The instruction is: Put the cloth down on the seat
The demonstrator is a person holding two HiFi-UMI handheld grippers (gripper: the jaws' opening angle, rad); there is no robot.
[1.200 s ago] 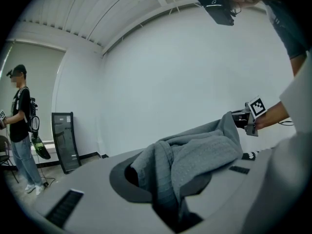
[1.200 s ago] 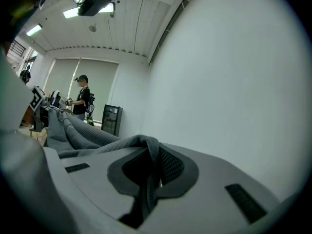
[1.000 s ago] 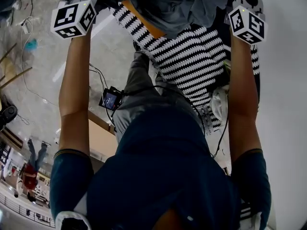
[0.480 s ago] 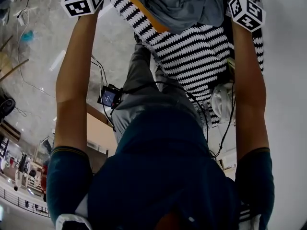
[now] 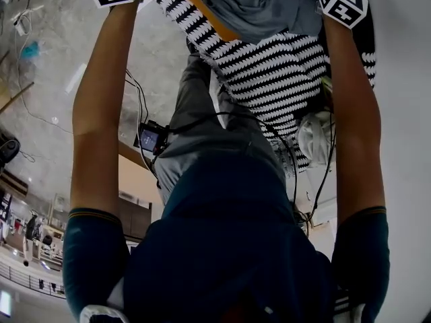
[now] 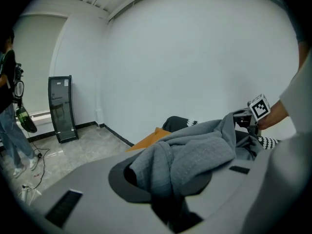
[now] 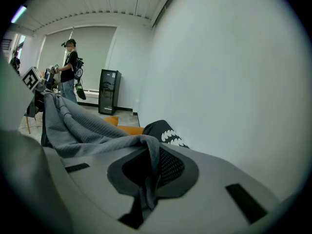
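Both claws are clamped on the grey cloth [image 5: 259,5], which hangs stretched between them along the top edge of the head view. In the left gripper view, the left gripper [image 6: 168,204] has its jaws closed on a thick bunched wad of the fabric, which piles up over the jaws in the lower middle of the frame. In the right gripper view, the right gripper [image 7: 144,189] pinches a thinner fold low in the frame, and the cloth runs away toward the upper left.

The seat [image 5: 202,25] lies under the cloth in the upper middle of the head view. It shows an orange edge and carries a black-and-white zigzag cover [image 5: 276,73] that spreads toward the right. Whether the cloth touches the cover I cannot tell.

A small device with a lit screen [image 5: 149,138] hangs at the wearer's waist, left of centre, with cables running from it. At the left of the right gripper view another person [image 7: 70,69] stands beside a tall black cabinet [image 7: 108,91] on the shiny floor [image 6: 73,155].
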